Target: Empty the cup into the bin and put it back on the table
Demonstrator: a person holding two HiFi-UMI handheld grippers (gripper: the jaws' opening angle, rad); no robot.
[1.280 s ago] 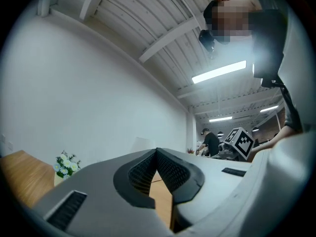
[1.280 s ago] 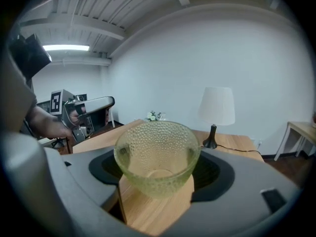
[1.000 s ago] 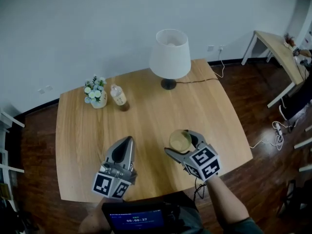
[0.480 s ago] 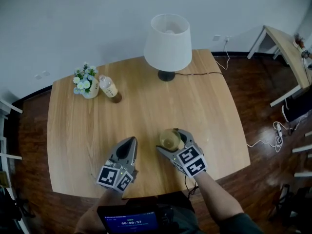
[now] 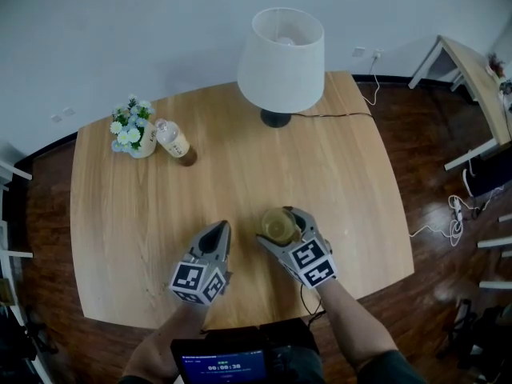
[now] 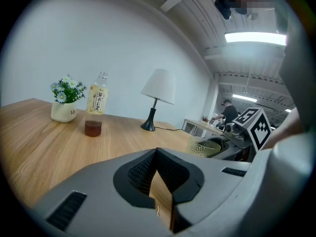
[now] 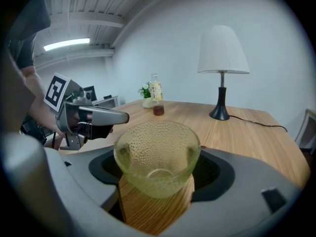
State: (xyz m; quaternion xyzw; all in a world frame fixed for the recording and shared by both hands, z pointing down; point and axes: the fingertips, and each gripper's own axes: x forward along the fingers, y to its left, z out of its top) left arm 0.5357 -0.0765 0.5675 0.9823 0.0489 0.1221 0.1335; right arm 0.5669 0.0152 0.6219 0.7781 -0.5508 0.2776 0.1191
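Pale wood worktop (image 5: 336, 174) over a dark plank floor, with a white wall behind. Taking the white-shaded lamp (image 5: 280, 58) as landmark: the cup (image 5: 277, 224) is well in front of it, near the worktop's front edge, clamped between the jaws of the right gripper (image 5: 280, 232). The left gripper (image 5: 218, 234) is beside the cup, on the side away from the lamp's cable (image 5: 336, 115), with its jaws pressed together on nothing. A bottle (image 5: 172, 140) and a flower pot (image 5: 132, 134) stand left of the lamp, just beside each other.

Only the right gripper view shows the cup's dimpled yellow-green glass and the jaws pressing its sides; whether its base rests on the wood cannot be told. Only the left gripper view shows a ceiling light (image 6: 254, 37) and a person (image 6: 228, 113) far behind the lamp. Only the head view shows the screen (image 5: 224, 366) at the bottom edge.

The bottle's yellow label carries print too small to read, and so are the screen's digits.
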